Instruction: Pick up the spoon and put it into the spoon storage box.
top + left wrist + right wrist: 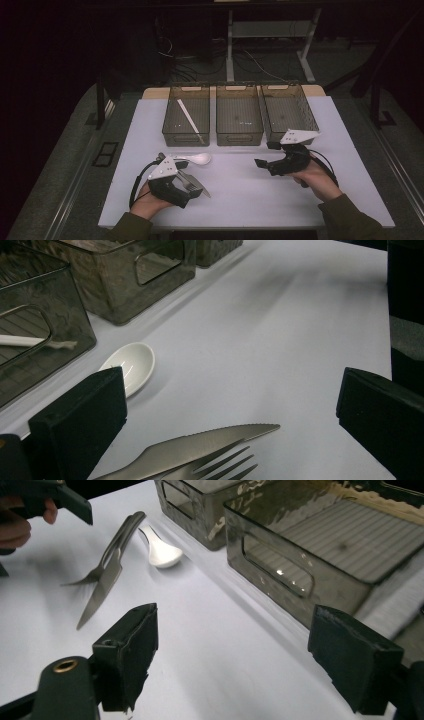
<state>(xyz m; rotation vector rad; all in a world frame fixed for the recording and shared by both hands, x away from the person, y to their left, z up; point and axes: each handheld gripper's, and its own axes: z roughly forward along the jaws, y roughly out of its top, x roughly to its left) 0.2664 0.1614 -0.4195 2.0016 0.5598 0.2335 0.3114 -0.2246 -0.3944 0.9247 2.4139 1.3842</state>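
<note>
A steel knife [200, 445] and a fork [225, 467] lie side by side on the white table, between the jaws of my left gripper [230, 395], which stand wide apart without touching them. A white spoon [131, 364] rests just beyond them, near the bins. In the high view my left gripper [192, 185] sits at the front left over the knife [202, 191], with the spoon [197, 159] behind it. My right gripper [265, 154] hovers at the right in front of the bins, open and empty. Its own view shows its jaws [235, 635] apart over bare table, pointing toward the knife [107, 580], fork [90, 575] and spoon [162, 552].
Three smoky clear bins stand in a row at the back: left bin [182, 137], middle bin [239, 137], right bin [311, 120]. A white chopstick [190, 120] lies in the left bin. The table's front edge [225, 226] is close to the person's forearms.
</note>
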